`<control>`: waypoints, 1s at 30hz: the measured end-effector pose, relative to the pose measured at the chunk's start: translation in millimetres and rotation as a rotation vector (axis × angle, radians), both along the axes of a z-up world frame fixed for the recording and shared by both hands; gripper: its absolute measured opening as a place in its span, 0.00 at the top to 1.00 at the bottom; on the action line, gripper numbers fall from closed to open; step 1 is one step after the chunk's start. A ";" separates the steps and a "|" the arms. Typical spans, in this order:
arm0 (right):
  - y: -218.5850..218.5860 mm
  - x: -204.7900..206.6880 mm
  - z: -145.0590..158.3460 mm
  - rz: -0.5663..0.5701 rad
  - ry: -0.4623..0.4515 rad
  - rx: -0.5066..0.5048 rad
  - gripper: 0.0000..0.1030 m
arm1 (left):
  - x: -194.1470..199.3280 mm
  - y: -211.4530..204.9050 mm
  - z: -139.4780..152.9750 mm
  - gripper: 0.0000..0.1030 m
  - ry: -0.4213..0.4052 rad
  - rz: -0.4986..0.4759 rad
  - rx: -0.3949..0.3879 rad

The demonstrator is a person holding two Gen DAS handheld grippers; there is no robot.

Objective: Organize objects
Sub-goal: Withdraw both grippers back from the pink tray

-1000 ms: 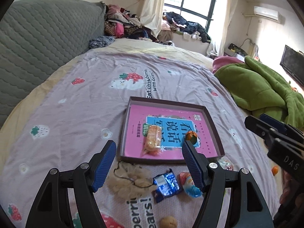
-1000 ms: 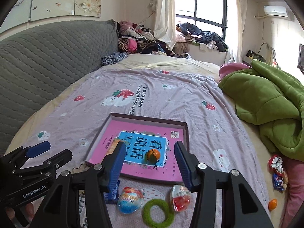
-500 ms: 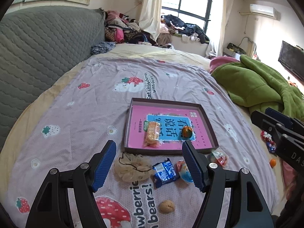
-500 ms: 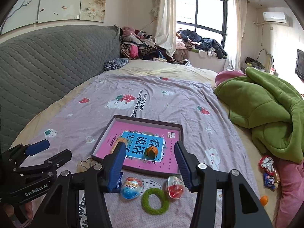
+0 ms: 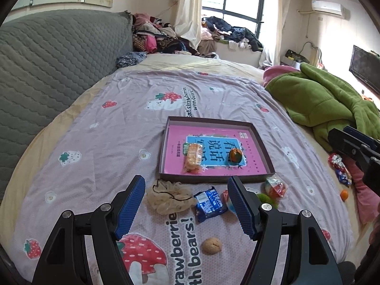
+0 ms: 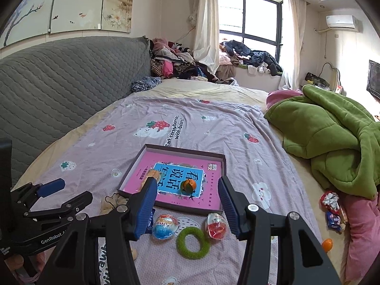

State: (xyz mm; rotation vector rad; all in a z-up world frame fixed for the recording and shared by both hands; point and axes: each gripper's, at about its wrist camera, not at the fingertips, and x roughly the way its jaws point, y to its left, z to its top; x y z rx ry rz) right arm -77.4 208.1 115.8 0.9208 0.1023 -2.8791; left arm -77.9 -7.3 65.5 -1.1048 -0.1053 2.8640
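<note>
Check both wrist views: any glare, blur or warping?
Left wrist: sharp; window blown out; fisheye bends the headboard; dark corner vignette. Right wrist: sharp too; window overexposed; tray evenly lit with soft shadows; edges warped.

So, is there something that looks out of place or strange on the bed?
Yes. A small orange and some snack packets lie apart at the bed's right edge beside the green blanket, far from the tray and from the other items in front of it. Nothing looks spilled or damaged.
</note>
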 end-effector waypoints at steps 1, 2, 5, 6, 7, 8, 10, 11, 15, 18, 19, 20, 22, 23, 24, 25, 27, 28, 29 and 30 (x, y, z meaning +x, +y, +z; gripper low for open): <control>0.7 1.0 -0.4 -0.002 -0.004 -0.002 0.48 | 0.2 -0.7 -0.2 0.29 -0.004 0.004 0.000; 1.1 1.9 -0.8 -0.001 -0.005 -0.003 0.48 | 1.0 -1.6 -0.3 0.29 -0.005 0.007 -0.001; 0.0 3.0 -1.0 -0.003 -0.008 -0.003 0.48 | 4.2 -1.8 -1.5 0.29 -0.007 0.012 -0.007; -0.2 3.9 -1.7 -0.001 -0.009 -0.004 0.48 | 5.1 -1.6 -2.2 0.29 -0.009 0.011 -0.009; -0.1 5.4 -2.3 0.000 -0.013 -0.003 0.48 | 6.4 -0.7 -3.9 0.29 -0.013 0.010 -0.014; -0.4 6.4 -2.4 0.000 -0.014 -0.001 0.48 | 7.2 0.1 -5.4 0.29 -0.018 0.010 -0.019; -0.4 8.9 -4.2 -0.002 -0.013 0.004 0.48 | 9.3 0.9 -8.4 0.29 -0.023 0.009 -0.023; -0.3 10.9 -5.7 -0.001 -0.015 0.005 0.48 | 10.3 1.5 -9.8 0.29 -0.027 0.008 -0.024; 1.8 19.6 -14.5 0.003 -0.027 0.028 0.48 | 14.0 3.2 -15.4 0.29 -0.046 -0.004 -0.037; 5.2 22.2 -21.2 0.000 -0.034 0.028 0.48 | 17.1 7.2 -18.4 0.29 -0.054 -0.013 -0.046; 6.1 22.4 -23.7 0.001 -0.039 0.026 0.48 | 18.2 8.9 -19.4 0.29 -0.057 -0.017 -0.043; 7.2 21.9 -26.4 0.004 -0.045 0.026 0.48 | 19.1 10.4 -20.2 0.29 -0.058 -0.022 -0.043; 8.3 22.1 -31.3 0.002 -0.053 0.032 0.48 | 21.6 13.8 -22.4 0.29 -0.062 -0.030 -0.050; 8.9 23.2 -33.7 0.003 -0.056 0.034 0.48 | 23.0 15.5 -23.8 0.29 -0.064 -0.034 -0.056; 9.7 23.9 -35.4 0.004 -0.060 0.033 0.48 | 23.9 16.5 -24.5 0.29 -0.066 -0.036 -0.058; 10.3 24.5 -36.9 0.005 -0.063 0.032 0.48 | 25.2 17.6 -25.8 0.29 -0.070 -0.041 -0.060; 11.1 26.0 -39.9 0.009 -0.066 0.031 0.48 | 27.7 18.5 -27.5 0.29 -0.071 -0.044 -0.065; 10.6 27.0 -41.2 0.013 -0.067 0.032 0.48 | 29.3 19.0 -28.7 0.29 -0.073 -0.045 -0.070; 10.1 27.7 -42.9 0.015 -0.070 0.035 0.48 | 30.3 19.4 -29.5 0.29 -0.075 -0.046 -0.074; 9.9 28.1 -43.9 0.018 -0.072 0.036 0.48 | 30.8 19.8 -30.3 0.29 -0.078 -0.048 -0.078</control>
